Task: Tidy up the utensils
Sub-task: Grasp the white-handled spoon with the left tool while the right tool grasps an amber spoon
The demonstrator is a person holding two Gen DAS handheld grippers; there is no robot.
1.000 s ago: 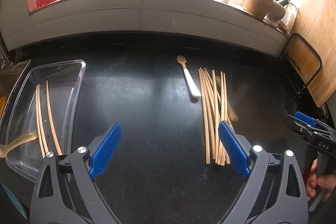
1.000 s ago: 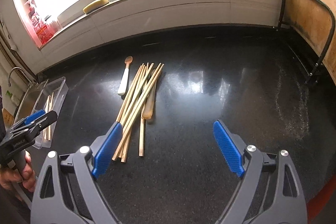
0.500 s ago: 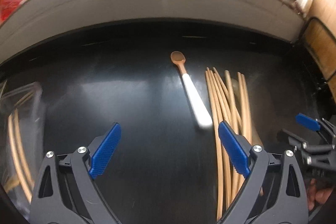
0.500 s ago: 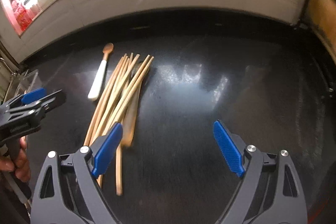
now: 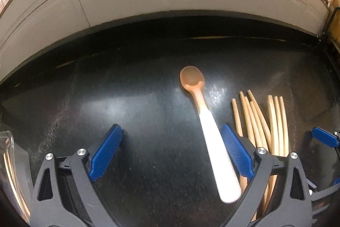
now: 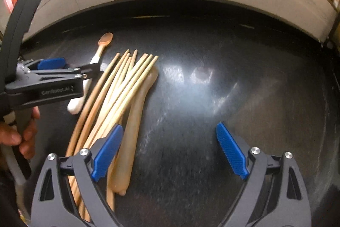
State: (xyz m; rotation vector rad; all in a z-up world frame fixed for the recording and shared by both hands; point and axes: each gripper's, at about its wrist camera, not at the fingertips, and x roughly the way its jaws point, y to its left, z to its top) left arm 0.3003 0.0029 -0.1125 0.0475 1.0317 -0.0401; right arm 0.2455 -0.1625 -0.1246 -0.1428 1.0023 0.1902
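With both tools spread wide and holding nothing, the left tool [image 5: 171,151] sits low over the spoon [image 5: 209,133] on the dark bench [image 5: 138,99], right tool [image 6: 170,152] beside the chopsticks [image 6: 119,95], presumably for separate pickups.

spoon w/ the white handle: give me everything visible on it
The spoon has a small orange-brown, rubbery-looking bowl and neck joined to a smooth white handle. It lies flat on the black counter, bowl toward the wall, handle toward the camera, left of the chopsticks. The open left gripper has the handle near its right finger; contact is unclear.
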